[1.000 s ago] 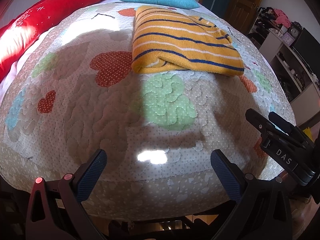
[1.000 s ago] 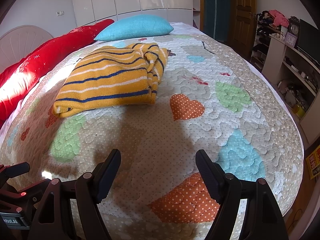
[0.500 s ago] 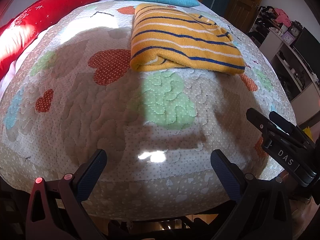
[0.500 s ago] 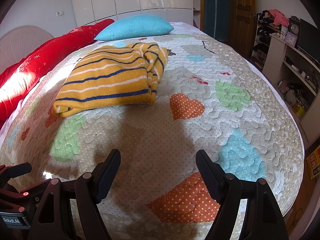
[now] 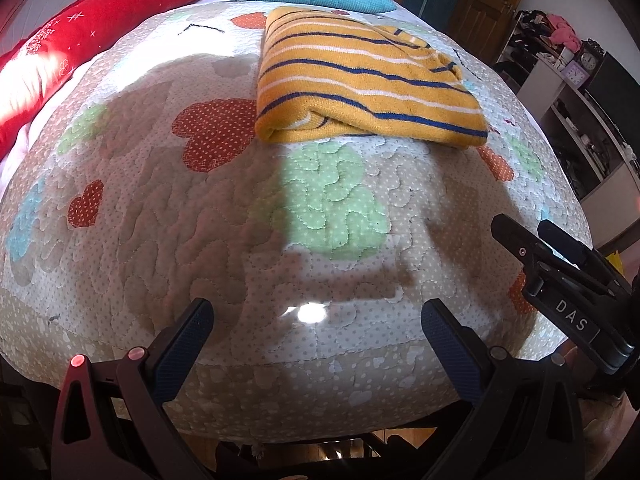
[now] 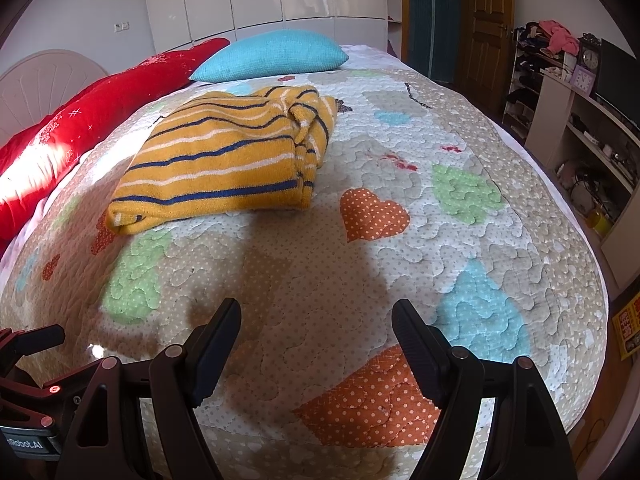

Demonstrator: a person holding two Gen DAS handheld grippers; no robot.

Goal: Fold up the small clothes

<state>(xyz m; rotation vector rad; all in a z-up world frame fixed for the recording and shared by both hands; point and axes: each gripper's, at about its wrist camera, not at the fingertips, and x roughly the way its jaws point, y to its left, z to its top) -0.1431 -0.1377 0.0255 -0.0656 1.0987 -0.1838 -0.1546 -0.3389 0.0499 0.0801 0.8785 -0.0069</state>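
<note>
A yellow knit garment with blue and white stripes lies folded on the quilted bed, far ahead of both grippers; it also shows in the right wrist view. My left gripper is open and empty, over the near edge of the bed. My right gripper is open and empty, also near the bed's front edge, and its body shows at the right of the left wrist view. Neither gripper touches the garment.
The heart-patterned quilt covers the bed. A blue pillow and a long red pillow lie at the head. Shelves with clutter stand to the right, a wooden door behind.
The left wrist view has crept slightly closer to the garment. The garment has not moved and both grippers stay open.
</note>
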